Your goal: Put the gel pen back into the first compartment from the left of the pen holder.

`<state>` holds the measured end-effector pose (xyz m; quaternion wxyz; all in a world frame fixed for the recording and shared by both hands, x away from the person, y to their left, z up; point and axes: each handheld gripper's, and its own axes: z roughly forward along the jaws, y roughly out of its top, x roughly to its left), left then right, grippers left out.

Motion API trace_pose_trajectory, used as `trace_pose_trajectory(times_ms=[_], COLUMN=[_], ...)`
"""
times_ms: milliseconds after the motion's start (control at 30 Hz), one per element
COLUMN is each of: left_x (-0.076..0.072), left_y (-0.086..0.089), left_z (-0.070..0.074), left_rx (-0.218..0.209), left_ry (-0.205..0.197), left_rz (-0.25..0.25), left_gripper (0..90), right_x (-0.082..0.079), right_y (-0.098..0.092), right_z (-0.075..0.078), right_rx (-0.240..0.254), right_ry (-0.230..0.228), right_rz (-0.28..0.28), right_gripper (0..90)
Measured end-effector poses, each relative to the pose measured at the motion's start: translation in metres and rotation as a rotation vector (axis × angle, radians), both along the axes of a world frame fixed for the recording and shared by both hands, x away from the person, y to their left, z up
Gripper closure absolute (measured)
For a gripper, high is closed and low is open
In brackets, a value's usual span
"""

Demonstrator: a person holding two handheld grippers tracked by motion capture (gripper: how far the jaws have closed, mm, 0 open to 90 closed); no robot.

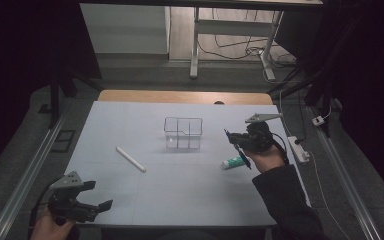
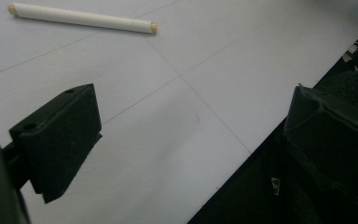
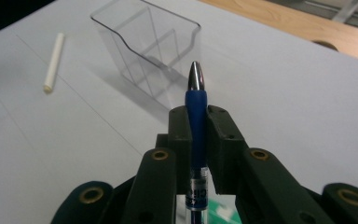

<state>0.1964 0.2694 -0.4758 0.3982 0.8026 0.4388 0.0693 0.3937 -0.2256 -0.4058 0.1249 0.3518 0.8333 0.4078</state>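
My right gripper (image 1: pixel 236 139) is lifted above the table's right side and is shut on a blue pen (image 1: pixel 244 158). In the right gripper view the pen (image 3: pixel 196 95) stands upright between the jaws of the right gripper (image 3: pixel 198 116), its silver tip pointing toward a clear divided container (image 3: pixel 149 49). That container (image 1: pixel 182 133) stands in the middle of the white sheet, left of the right gripper. Near the table's front left corner my left gripper (image 1: pixel 98 195) stays open with nothing in it. Its jaws stand wide apart in the left gripper view (image 2: pixel 191 128).
A white stick (image 1: pixel 131 159) (image 2: pixel 81 17) (image 3: pixel 54 59) lies left of the container. A green and white tube (image 1: pixel 233 162) rests on the sheet under the right hand. The table's far wooden edge (image 1: pixel 185 97) lies behind, with a power strip (image 1: pixel 298 149) off the right side.
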Motion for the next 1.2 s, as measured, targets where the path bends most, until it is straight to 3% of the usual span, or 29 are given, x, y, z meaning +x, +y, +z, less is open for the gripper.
trace_pose_trajectory(times_ms=[433, 567, 967, 1200], left_x=[0.0, 0.0, 0.0, 0.0], left_y=[0.0, 0.0, 0.0, 0.0], left_z=[0.0, 0.0, 0.0, 0.0], left_rx=[-0.004, -0.005, 0.0, -0.001], left_ry=[-0.004, -0.003, -0.003, -0.004], left_rz=[-0.007, -0.008, -0.016, -0.019], left_gripper=[3.4, 3.3, 3.3, 3.3], right_x=[0.02, 0.024, 0.046, 0.056], right_y=[0.054, 0.069, 0.109, 0.134], right_z=[0.014, 0.015, 0.014, 0.013], right_rx=[0.077, 0.079, 0.133, 0.137], right_ry=[-0.04, -0.055, -0.072, -0.123], right_rz=[0.094, 0.118, 0.152, 0.174], right_gripper=[80.4, 80.4, 80.4, 80.4])
